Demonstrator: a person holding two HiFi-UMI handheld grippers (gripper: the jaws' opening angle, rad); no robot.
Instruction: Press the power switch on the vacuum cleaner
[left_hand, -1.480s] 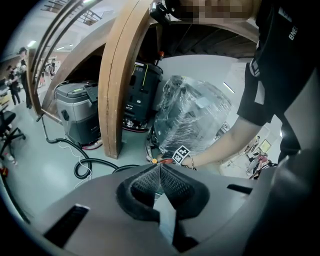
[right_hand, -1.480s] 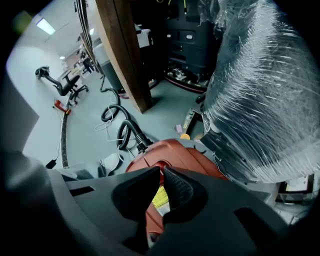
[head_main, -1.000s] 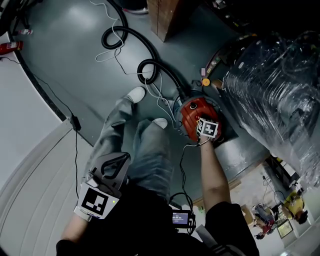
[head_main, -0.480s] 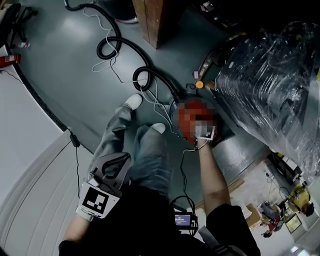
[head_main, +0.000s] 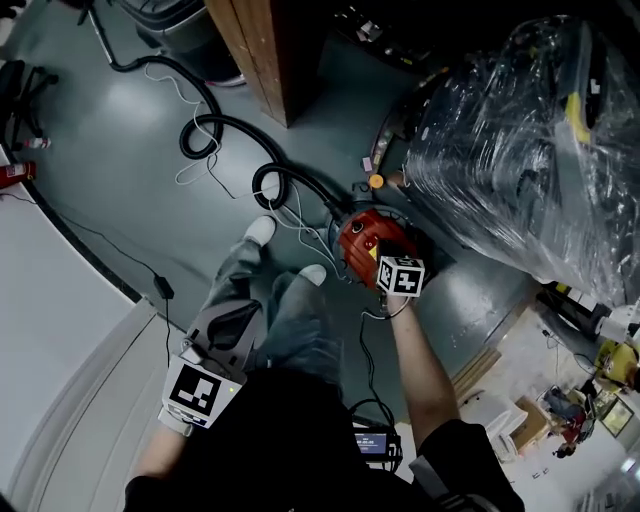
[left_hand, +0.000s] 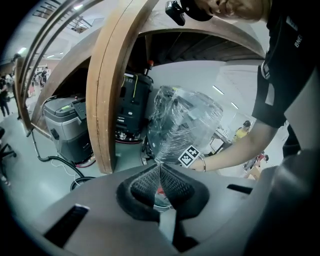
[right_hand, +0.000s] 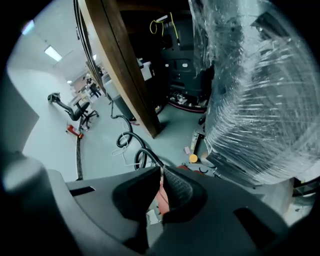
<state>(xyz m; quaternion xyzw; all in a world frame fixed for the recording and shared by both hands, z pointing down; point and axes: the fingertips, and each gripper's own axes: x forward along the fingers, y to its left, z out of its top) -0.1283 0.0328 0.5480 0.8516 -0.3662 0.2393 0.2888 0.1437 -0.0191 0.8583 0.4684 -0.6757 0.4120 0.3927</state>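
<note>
Red rounded vacuum cleaner (head_main: 360, 240) beneath closed, mesh-textured jaws of right gripper (right_hand: 161, 170)

power switch hidden beneath the right gripper (head_main: 392, 268) in the head view, vacuum cleaner (right_hand: 161, 196) only a red sliver behind the jaws in the right gripper view, plastic-wrapped load (head_main: 510, 130) cropped at the right edge
</note>
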